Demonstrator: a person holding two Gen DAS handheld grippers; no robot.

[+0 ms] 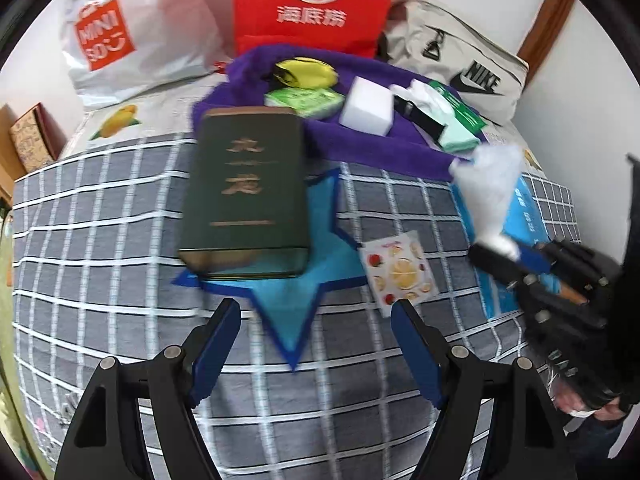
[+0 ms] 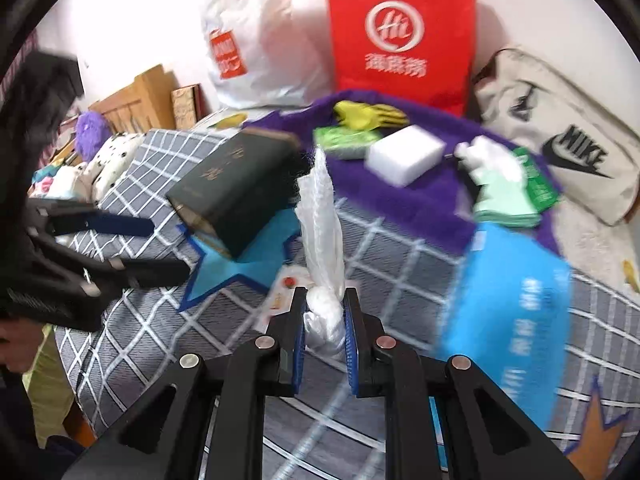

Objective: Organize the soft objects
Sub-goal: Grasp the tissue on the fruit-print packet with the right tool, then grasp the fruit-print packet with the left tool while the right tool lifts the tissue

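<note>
My right gripper (image 2: 324, 300) is shut on a white tissue (image 2: 322, 216) that stands up from its jaws, above the checked bedspread (image 2: 380, 248). In the left wrist view the same gripper (image 1: 496, 248) holds the tissue (image 1: 490, 188) over the blue tissue pack (image 1: 520, 216). My left gripper (image 1: 316, 316) is open and empty above a blue felt star (image 1: 292, 292). A dark green tin (image 1: 246, 192) lies on the star. On the purple towel (image 1: 360, 144) behind lie a white sponge (image 1: 368, 106), a green packet (image 1: 304, 100), a yellow glove (image 1: 304, 72) and mint cloths (image 1: 456, 132).
A white Miniso bag (image 1: 120, 40), a red paper bag (image 1: 312, 4) and a Nike tote (image 1: 472, 64) stand along the wall. A fruit-print card (image 1: 400, 270) lies right of the star. The blue tissue pack (image 2: 508, 312) lies to my right. Wooden furniture (image 2: 136, 100) stands far left.
</note>
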